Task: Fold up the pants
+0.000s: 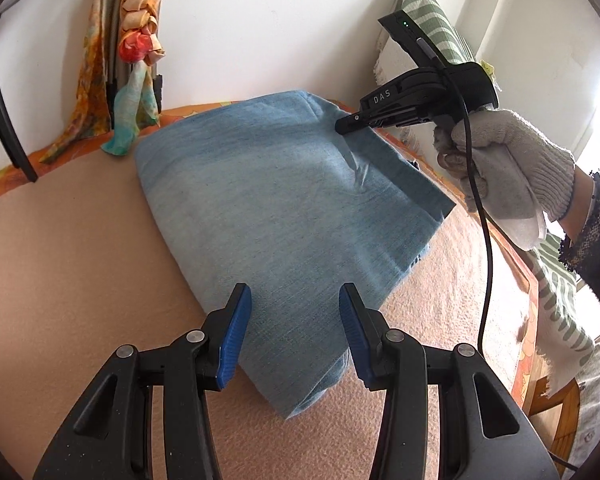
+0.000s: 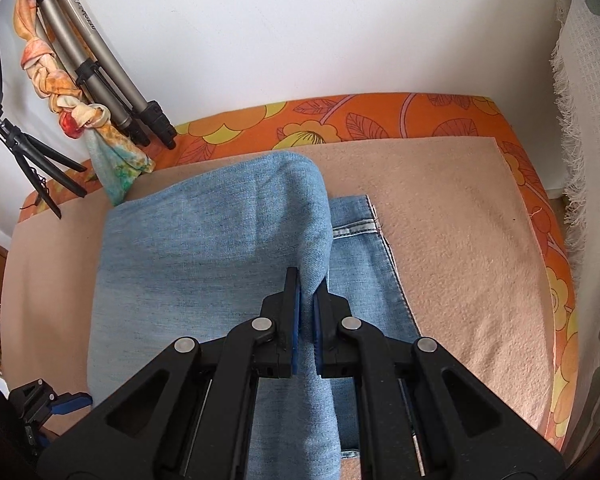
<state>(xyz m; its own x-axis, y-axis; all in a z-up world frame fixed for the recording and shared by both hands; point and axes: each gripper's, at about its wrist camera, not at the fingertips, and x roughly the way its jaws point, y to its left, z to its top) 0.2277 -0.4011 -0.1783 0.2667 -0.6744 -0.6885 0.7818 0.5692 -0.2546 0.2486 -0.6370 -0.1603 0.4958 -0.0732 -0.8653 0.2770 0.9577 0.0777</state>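
Beige blanket: right hand-held gripper pinches jeans.

A bed in an orange floral sheet is carrying a beige blanket, with light-blue denim pants lying folded on the blanket and tripod legs resting at the sheet's far edge beside the blanket.
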